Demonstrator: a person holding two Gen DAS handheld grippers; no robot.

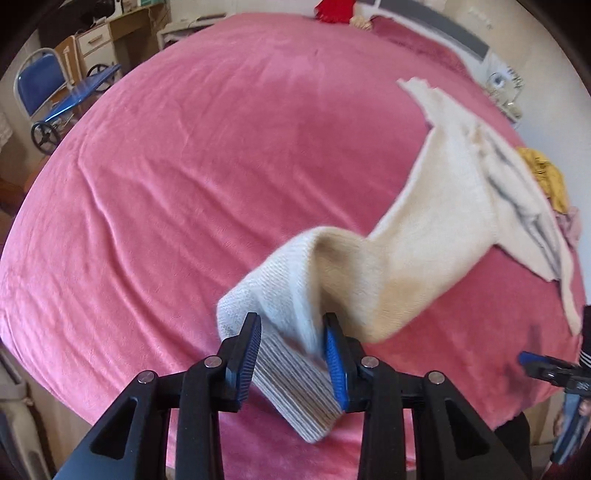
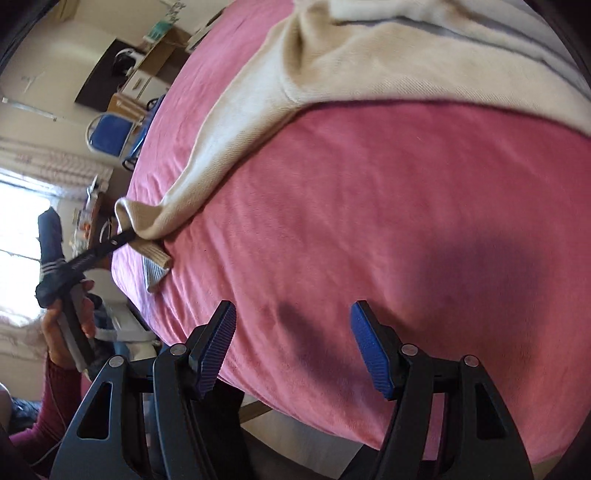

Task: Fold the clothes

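A cream knit sweater point(image 1: 424, 221) lies on the pink blanket point(image 1: 184, 166) toward the right side of the bed. One long sleeve stretches from it to my left gripper point(image 1: 291, 321). That gripper is shut on the ribbed cuff point(image 1: 295, 387), which hangs out below the fingers. In the right wrist view the sweater's body point(image 2: 369, 62) fills the top, and the held sleeve runs left to the left gripper point(image 2: 123, 236), held by a hand point(image 2: 62, 325). My right gripper point(image 2: 291, 310) is open over bare blanket point(image 2: 369, 221) near the bed's edge, with nothing between its fingers.
A yellow garment point(image 1: 546, 177) lies at the bed's right edge beyond the sweater. A blue chair point(image 1: 40, 88) and a wooden desk with drawers point(image 1: 96, 40) stand off the far left side. A red thing point(image 1: 332, 9) sits at the head of the bed.
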